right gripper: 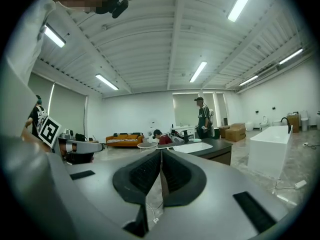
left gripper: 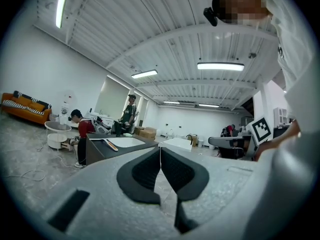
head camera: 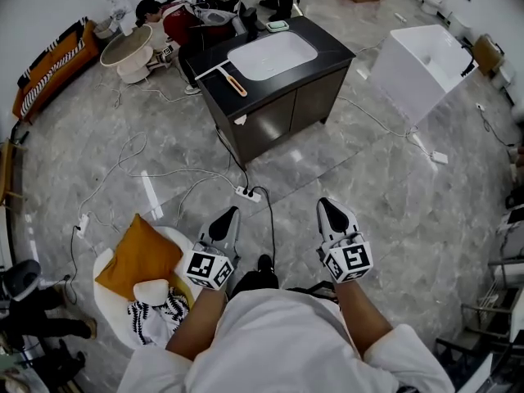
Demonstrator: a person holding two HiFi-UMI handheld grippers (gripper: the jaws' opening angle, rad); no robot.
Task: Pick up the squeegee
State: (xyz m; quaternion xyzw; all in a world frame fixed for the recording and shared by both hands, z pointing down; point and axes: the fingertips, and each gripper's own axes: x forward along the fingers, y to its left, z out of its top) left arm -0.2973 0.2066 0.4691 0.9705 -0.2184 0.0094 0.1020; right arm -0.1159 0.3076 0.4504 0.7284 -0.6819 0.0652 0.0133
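Jaws of both tools are pressed together with nothing between them. The left gripper and the right gripper point forward side by side over the floor, close in front of the person. By my reading the task has barely begun: neither tool touches anything, and the whole reach, opening and clamping are left to do. The squeegee lies flat on top of the dark cabinet, just left of its white basin and well apart from both tools. A power strip and loose cables lie on the floor between. Counted, there are two grippers, one squeegee, one cabinet with one basin, one white tub to the right, and two other people beyond the cabinet.
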